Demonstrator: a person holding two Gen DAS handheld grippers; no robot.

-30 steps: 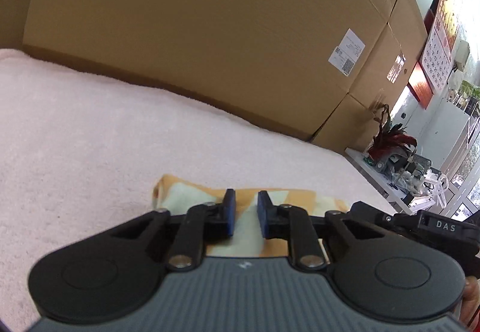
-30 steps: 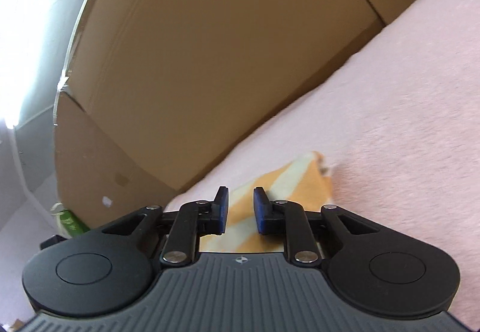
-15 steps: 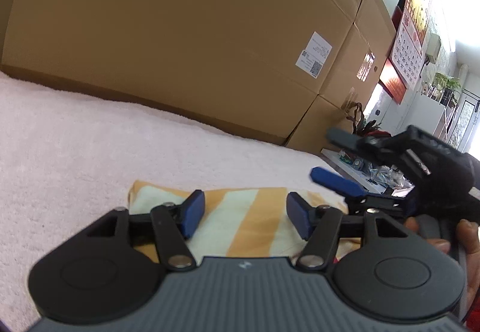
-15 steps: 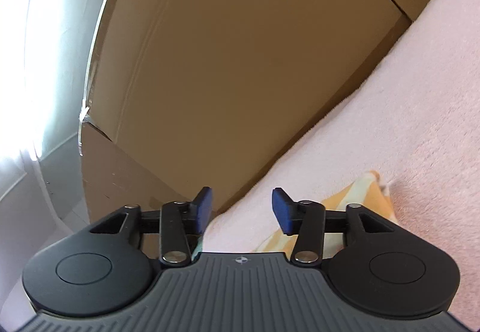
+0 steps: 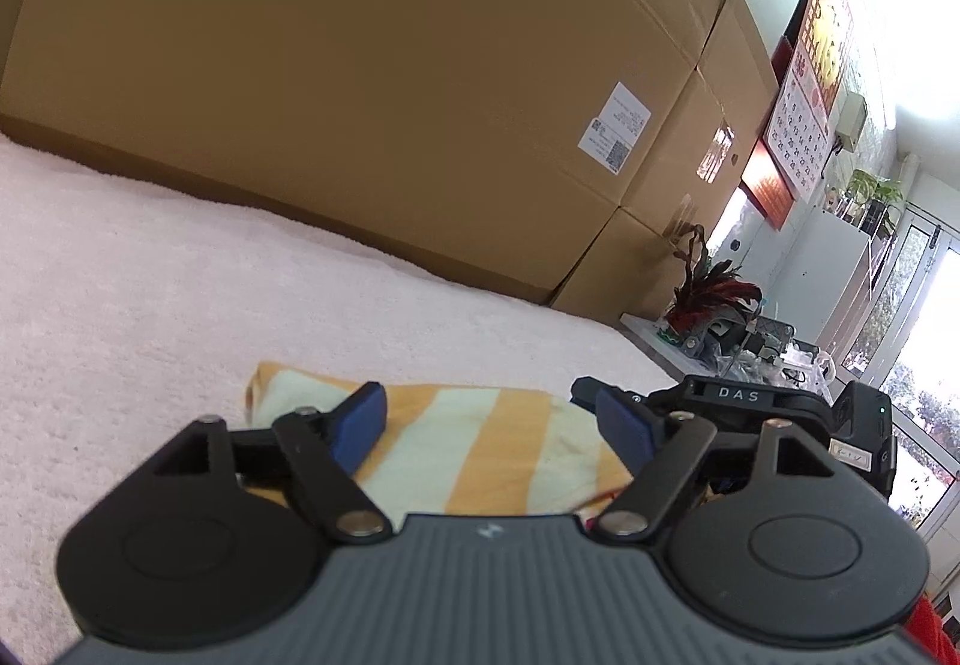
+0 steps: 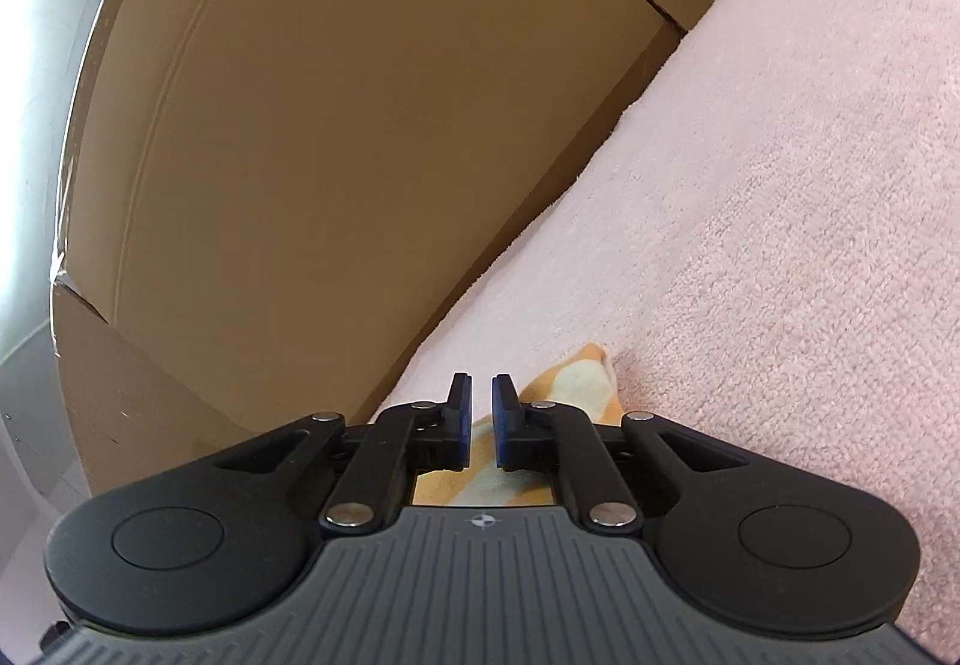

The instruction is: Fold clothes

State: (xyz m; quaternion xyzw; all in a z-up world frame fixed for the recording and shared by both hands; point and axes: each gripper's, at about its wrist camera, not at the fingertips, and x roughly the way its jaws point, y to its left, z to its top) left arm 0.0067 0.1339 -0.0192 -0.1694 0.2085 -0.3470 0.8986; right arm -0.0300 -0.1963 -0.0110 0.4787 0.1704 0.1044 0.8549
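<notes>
A folded orange-and-pale-striped garment lies flat on the pink fleecy surface. My left gripper hovers just over its near edge with its jaws wide apart and nothing between them. In the left wrist view the right gripper's black body sits at the garment's right end. In the right wrist view the garment's corner shows just past my right gripper, whose blue pads stand almost together with a narrow gap and no cloth between them.
Large cardboard boxes stand like a wall along the far edge of the surface, also in the right wrist view. A side shelf with a red plant and clutter lies beyond the right end.
My left gripper opened from nearly shut to wide and stays over the garment. My right gripper opened half a second ago and has closed again, clear of the cloth.
</notes>
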